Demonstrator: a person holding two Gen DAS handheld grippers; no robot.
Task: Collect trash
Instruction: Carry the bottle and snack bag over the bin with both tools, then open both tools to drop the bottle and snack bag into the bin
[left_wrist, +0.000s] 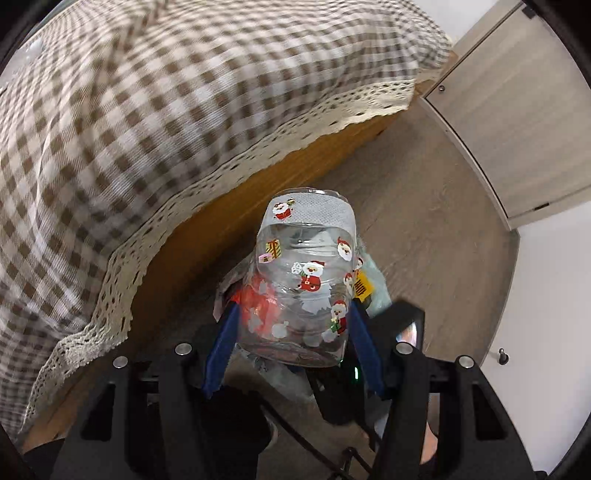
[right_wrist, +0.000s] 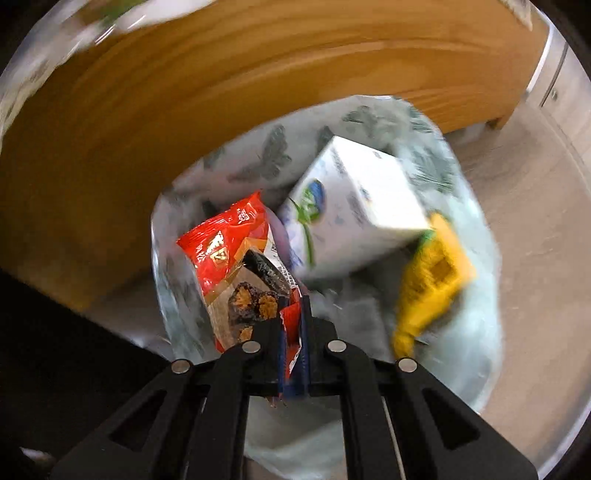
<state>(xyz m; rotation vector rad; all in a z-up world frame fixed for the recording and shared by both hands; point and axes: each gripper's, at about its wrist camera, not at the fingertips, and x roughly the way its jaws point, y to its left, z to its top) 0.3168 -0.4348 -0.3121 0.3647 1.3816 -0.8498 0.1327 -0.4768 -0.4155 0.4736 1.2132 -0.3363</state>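
Observation:
In the left wrist view my left gripper (left_wrist: 293, 314) is shut on a clear plastic cup (left_wrist: 306, 273) printed with Santa figures, held between the blue pads above the floor. Below it lies the trash bag with a yellow item (left_wrist: 364, 286) showing. In the right wrist view my right gripper (right_wrist: 293, 314) is shut on the edge of a red snack wrapper (right_wrist: 236, 254), held over the open trash bag (right_wrist: 476, 332). The bag holds a white carton (right_wrist: 354, 206) and a yellow wrapper (right_wrist: 432, 280).
A table with a brown checked cloth (left_wrist: 147, 129) and lace trim hangs at upper left. Its wooden side (right_wrist: 184, 110) stands right behind the bag. Grey wood floor (left_wrist: 424, 221) and a white cabinet door (left_wrist: 524, 122) lie to the right.

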